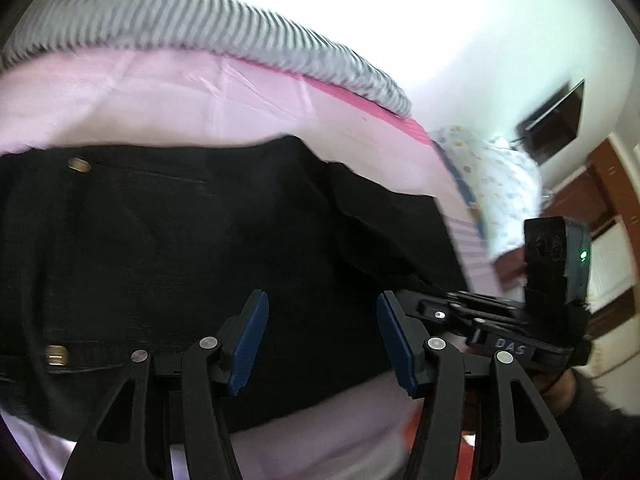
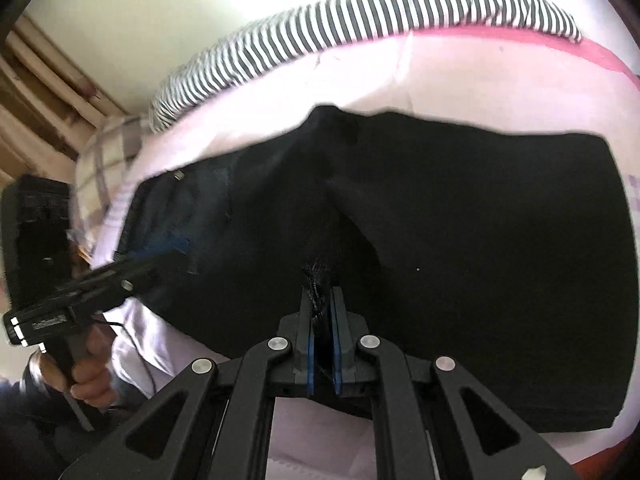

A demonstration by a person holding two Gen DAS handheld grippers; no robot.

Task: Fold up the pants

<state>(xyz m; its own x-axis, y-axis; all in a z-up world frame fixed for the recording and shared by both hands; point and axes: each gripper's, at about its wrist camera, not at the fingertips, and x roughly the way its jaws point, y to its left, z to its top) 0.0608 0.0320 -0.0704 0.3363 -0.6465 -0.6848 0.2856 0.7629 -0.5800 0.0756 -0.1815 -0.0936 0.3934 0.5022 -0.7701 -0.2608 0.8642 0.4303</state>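
Black pants [image 1: 180, 264] lie folded over on a pink bed sheet [image 1: 160, 100], with brass buttons at the left in the left wrist view. My left gripper [image 1: 322, 312] is open, its blue pads apart, hovering just above the pants near their near edge. The pants [image 2: 460, 240] fill the right wrist view too. My right gripper [image 2: 321, 300] is shut on a frayed edge of the pants, with black threads sticking out between its pads. The left gripper [image 2: 120, 276] shows at the left in the right wrist view, held by a hand.
A striped grey-and-white cover [image 1: 200, 20] runs along the far edge of the bed, seen also in the right wrist view [image 2: 320, 32]. A patterned pillow [image 1: 492, 184] lies at the right. A checked cloth [image 2: 108, 160] lies at the bed's left side.
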